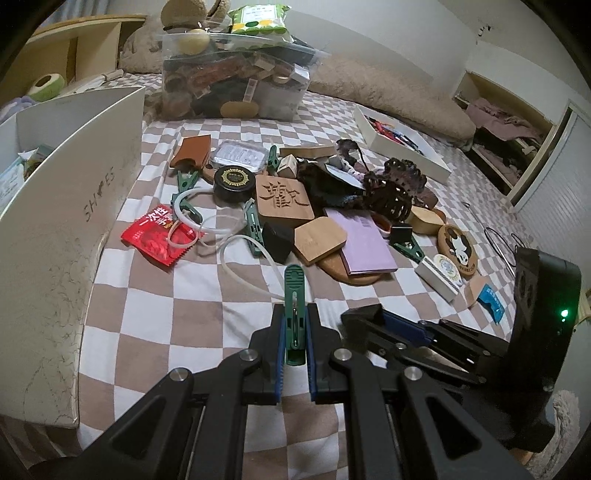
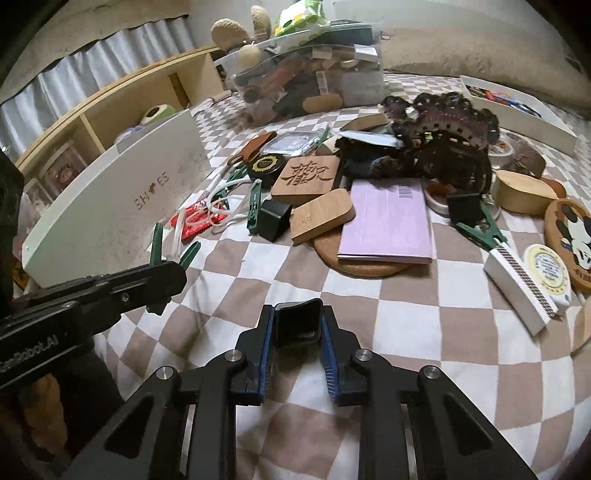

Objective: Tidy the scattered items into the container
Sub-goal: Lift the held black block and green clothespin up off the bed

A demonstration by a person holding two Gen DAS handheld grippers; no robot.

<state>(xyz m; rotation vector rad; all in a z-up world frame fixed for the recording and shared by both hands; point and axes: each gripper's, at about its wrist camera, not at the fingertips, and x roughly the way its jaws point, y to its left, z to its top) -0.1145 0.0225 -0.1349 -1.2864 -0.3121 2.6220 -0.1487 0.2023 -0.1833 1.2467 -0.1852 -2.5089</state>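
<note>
At the bed's left edge I see the white shoe box marked "SHOES" — open top; only a sliver of its contents shows, some pale packaging, can't tell what. My left gripper is clamped on a green clothes peg, peg tip pointing up and forward, above the checked bedspread. My right gripper is closed on a small black square cap, pads pressing both its sides. No earlier view to compare.

Toward the bed's far edge: a clear plastic tub, heaped past its rim with wooden and dark small items, a green-dotted packet lying on top. Far right — a shallow white tray holding what look like pens.

Still loose mid-bed: carved wooden coaster, black round tin, red sachet, lilac booklet, more green pegs, white tubing.
</note>
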